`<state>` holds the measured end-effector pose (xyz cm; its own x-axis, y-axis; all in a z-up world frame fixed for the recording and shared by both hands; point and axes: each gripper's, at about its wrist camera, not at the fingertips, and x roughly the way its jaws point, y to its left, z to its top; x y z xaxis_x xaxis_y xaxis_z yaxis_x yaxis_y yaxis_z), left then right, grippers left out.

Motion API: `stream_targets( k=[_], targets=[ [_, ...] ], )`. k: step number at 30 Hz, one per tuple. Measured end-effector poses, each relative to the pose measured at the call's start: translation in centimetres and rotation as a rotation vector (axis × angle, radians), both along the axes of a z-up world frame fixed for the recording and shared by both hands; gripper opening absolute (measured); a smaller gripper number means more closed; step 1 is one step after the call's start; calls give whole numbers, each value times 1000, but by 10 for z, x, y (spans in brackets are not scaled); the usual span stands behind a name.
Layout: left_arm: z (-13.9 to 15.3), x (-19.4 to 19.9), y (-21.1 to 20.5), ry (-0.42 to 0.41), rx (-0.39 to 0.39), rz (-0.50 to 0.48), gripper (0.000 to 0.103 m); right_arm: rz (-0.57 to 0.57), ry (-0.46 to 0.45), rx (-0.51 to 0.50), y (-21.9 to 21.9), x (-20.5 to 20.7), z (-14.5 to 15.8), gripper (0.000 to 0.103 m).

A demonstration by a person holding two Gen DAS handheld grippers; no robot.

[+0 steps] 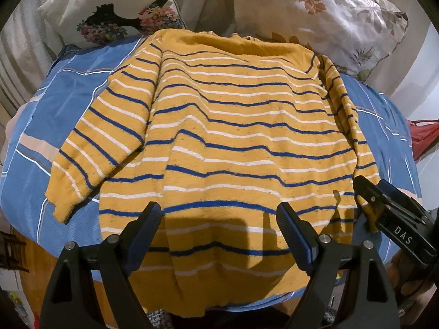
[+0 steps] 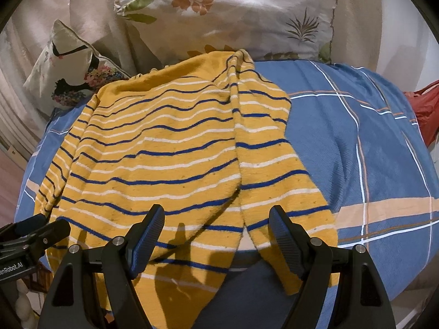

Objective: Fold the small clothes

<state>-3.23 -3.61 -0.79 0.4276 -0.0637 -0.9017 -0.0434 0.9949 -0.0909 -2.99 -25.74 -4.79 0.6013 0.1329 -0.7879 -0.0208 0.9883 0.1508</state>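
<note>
A yellow sweater (image 1: 233, 126) with blue and white stripes lies spread flat on the blue bed cover (image 1: 82, 87), collar toward the pillows. Its left sleeve (image 1: 93, 148) lies out to the side. Its right sleeve (image 2: 274, 170) lies along the body's right edge. My left gripper (image 1: 219, 227) is open above the sweater's hem, holding nothing. My right gripper (image 2: 216, 230) is open above the hem and the right sleeve's cuff, also empty. The right gripper also shows at the right edge of the left wrist view (image 1: 389, 213), close to the right sleeve's cuff.
Two floral pillows (image 1: 329, 19) (image 1: 115, 13) lean at the head of the bed. A red item (image 2: 425, 109) lies past the bed's right edge. The blue plaid cover (image 2: 370, 150) stretches out to the right of the sweater.
</note>
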Motion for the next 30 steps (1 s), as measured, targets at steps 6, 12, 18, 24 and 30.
stream_targets(
  k=[6, 12, 18, 24, 30],
  targets=[
    [-1, 6, -9, 9, 7, -15, 85, -22, 4, 14, -13, 1, -1, 83],
    [-5, 12, -19, 25, 10, -40, 85, -75, -15, 31, -36, 0, 5, 83],
    [-10, 17, -25, 39, 3, -54, 85, -96, -1, 31, -42, -1, 2, 83],
    [-13, 20, -23, 48, -2, -53, 85, -105, 20, 21, -46, -1, -3, 83],
    [-18, 22, -12, 66, -16, -19, 85, -50, 20, -16, -48, -10, -10, 83]
  ],
)
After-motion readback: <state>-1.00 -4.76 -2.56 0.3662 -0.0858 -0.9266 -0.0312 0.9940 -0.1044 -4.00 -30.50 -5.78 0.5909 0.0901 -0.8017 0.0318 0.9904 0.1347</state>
